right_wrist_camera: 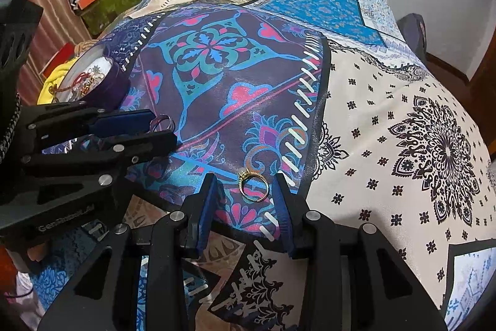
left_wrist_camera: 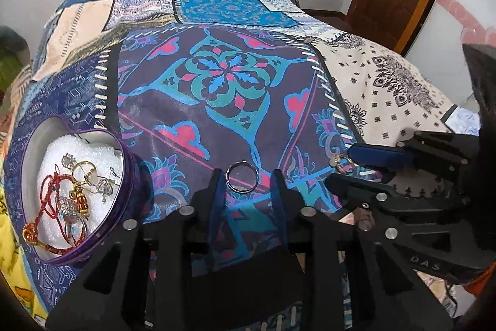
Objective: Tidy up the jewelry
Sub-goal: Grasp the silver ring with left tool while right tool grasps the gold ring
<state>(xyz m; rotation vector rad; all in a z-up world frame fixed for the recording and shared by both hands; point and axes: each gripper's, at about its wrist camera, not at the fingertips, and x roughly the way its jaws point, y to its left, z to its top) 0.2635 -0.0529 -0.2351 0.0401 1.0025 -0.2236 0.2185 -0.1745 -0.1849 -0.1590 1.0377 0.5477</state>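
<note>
- Here, the left claw (left_wrist_camera: pixel 246 176) stands open around a silver ring (left_wrist_camera: pixel 242 176) lying on the patchwork bedspread (left_wrist_camera: pixel 217 76), its pads not touching.
- The right claw (right_wrist_camera: pixel 246 183) is likewise open around a gold ring (right_wrist_camera: pixel 253 184), right of the silver one.
- A heart-shaped box (left_wrist_camera: pixel 124 163) of jewelry sits left of the silver ring.

Both grippers point steeply downward, side by side and near each other. The left gripper (left_wrist_camera: pixel 246 179) has its jaws parted, fingertips apparently low against the surface. The right gripper (right_wrist_camera: pixel 245 183) likewise stands with jaws apart, pads pressing on nothing.
</note>
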